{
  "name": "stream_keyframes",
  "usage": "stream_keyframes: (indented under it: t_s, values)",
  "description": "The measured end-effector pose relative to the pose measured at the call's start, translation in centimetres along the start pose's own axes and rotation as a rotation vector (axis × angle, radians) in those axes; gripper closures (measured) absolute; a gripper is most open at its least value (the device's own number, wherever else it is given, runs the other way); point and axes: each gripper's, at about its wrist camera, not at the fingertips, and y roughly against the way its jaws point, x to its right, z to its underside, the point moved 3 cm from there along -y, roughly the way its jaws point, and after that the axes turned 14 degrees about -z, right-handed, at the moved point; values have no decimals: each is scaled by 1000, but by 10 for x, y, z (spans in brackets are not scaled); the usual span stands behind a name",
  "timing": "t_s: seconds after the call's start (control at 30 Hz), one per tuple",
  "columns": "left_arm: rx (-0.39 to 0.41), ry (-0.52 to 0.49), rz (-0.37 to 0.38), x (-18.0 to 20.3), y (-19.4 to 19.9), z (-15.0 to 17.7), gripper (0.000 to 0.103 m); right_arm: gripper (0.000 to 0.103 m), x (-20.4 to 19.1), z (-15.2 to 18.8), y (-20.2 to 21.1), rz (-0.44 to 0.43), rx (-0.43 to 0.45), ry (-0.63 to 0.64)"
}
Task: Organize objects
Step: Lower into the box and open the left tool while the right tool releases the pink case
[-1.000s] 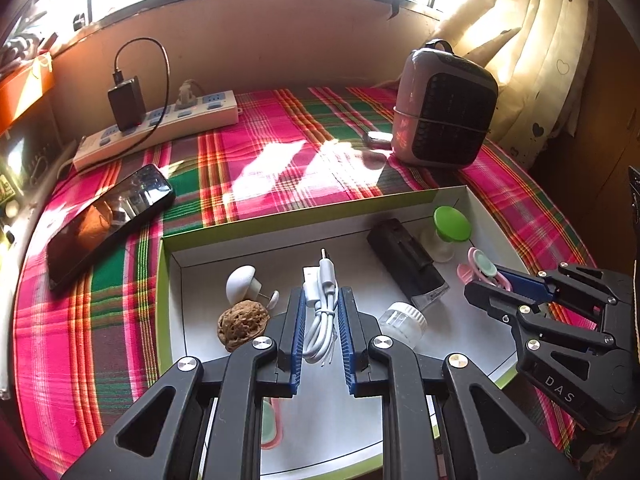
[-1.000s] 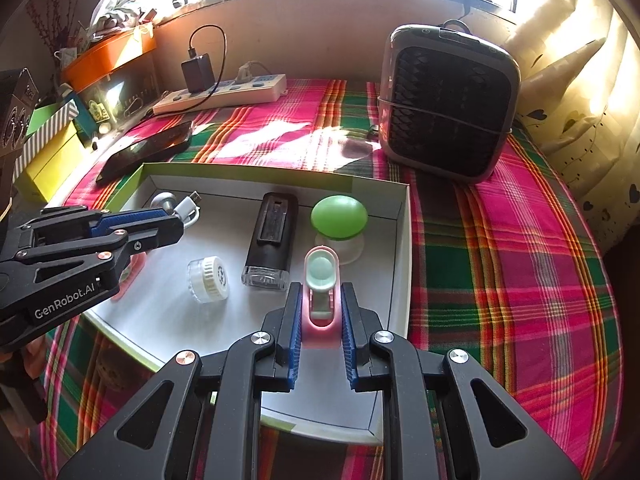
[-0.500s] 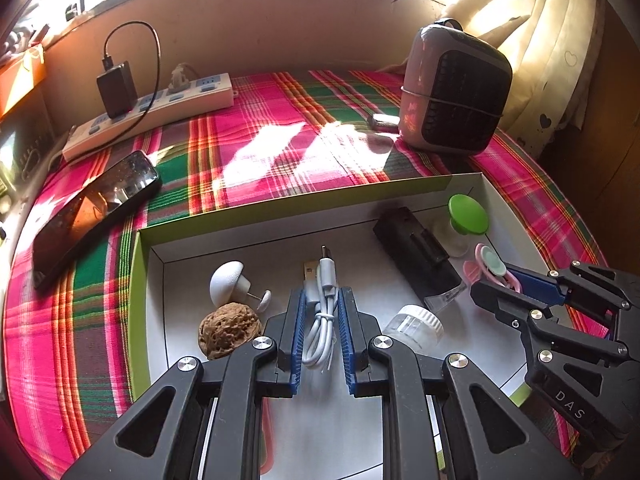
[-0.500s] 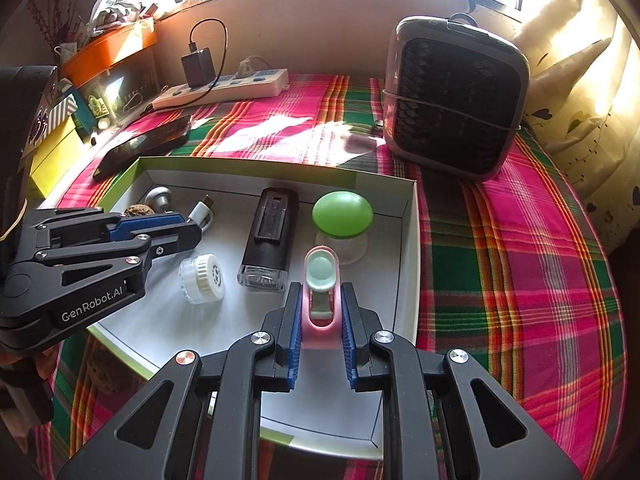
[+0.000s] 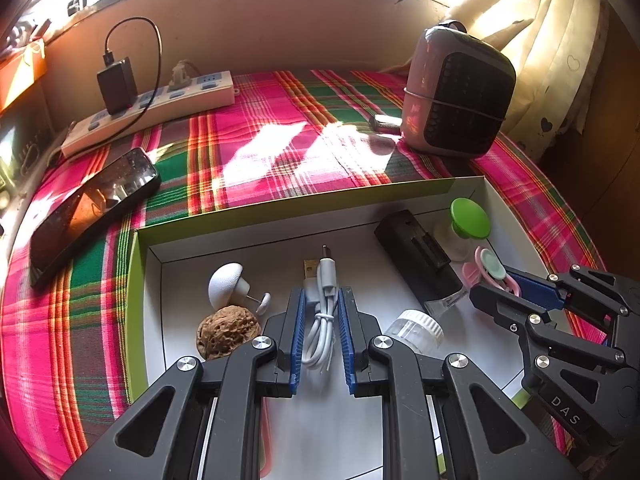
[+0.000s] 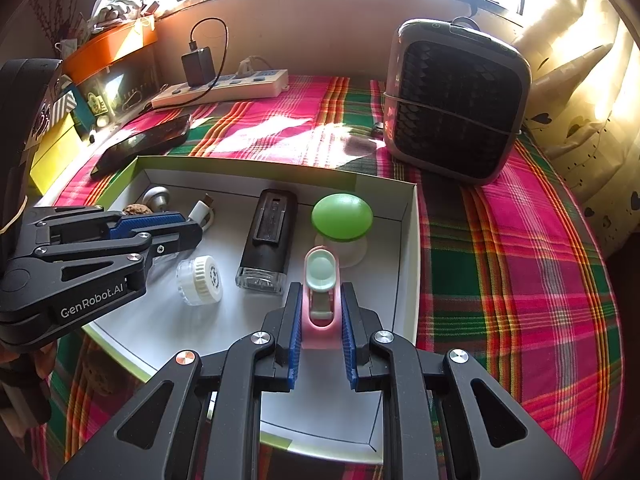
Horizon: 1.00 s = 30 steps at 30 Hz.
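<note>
My left fingers (image 5: 299,328) pinch a coiled white USB cable (image 5: 322,312) over the floor of the shallow white cardboard tray with green outer walls (image 5: 248,236), a wrinkled brown walnut (image 5: 227,332) just to their left and a small clear jar with a ribbed white cap (image 5: 414,330) just to their right. My right fingers (image 6: 349,328) squeeze a pink plastic clip with a pale green oval pad (image 6: 320,292) inside the same tray. A green-topped mushroom-shaped knob (image 6: 342,216) stands just beyond their tips, and a black rectangular device with a clear end (image 6: 269,240) lies ahead to their left.

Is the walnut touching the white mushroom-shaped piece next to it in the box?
Cannot tell. In the left wrist view the walnut sits right below the white mushroom piece; their outlines meet, but overlap could hide a gap. The right wrist view hides them behind the left gripper.
</note>
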Motion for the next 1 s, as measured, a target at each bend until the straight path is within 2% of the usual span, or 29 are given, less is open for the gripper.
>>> stream_keyframes:
  t_s: [0.53,0.9,1.0]
  values:
    - [-4,1,-3,0,-1,0,88,85,0,-1,1,5,5,-1]
    - [0,6,-28,-4,2,0,77,83,-2,-1,5,5,19,-5]
    - [4,11,-19,-5,5,1,75,79,-5,-1,6,4,23,-4]
